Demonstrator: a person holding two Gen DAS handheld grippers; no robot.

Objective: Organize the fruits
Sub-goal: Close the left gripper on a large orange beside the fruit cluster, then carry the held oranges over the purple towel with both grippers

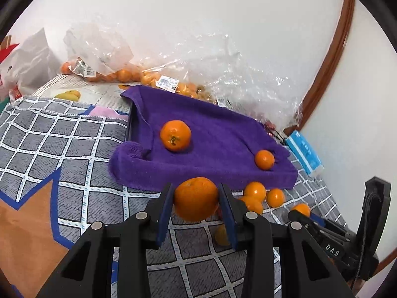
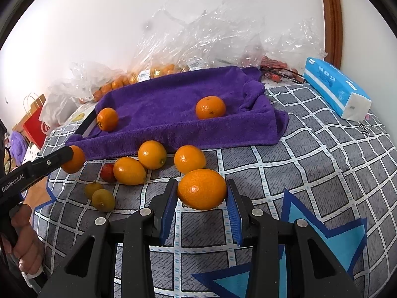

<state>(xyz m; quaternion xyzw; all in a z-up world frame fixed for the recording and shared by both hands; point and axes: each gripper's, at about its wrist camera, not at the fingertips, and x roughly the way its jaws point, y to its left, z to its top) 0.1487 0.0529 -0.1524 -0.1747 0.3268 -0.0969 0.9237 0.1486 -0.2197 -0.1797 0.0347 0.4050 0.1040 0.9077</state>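
Left gripper (image 1: 196, 198) clamps a mandarin (image 1: 196, 198) just short of the purple towel-lined tray (image 1: 223, 129), right gripper (image 2: 201, 190) clamps another (image 2: 201, 190), both presumably bound for the two already inside.

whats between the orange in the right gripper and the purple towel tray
In the right wrist view, three loose oranges lie on the checked cloth between the held orange and the purple towel tray.
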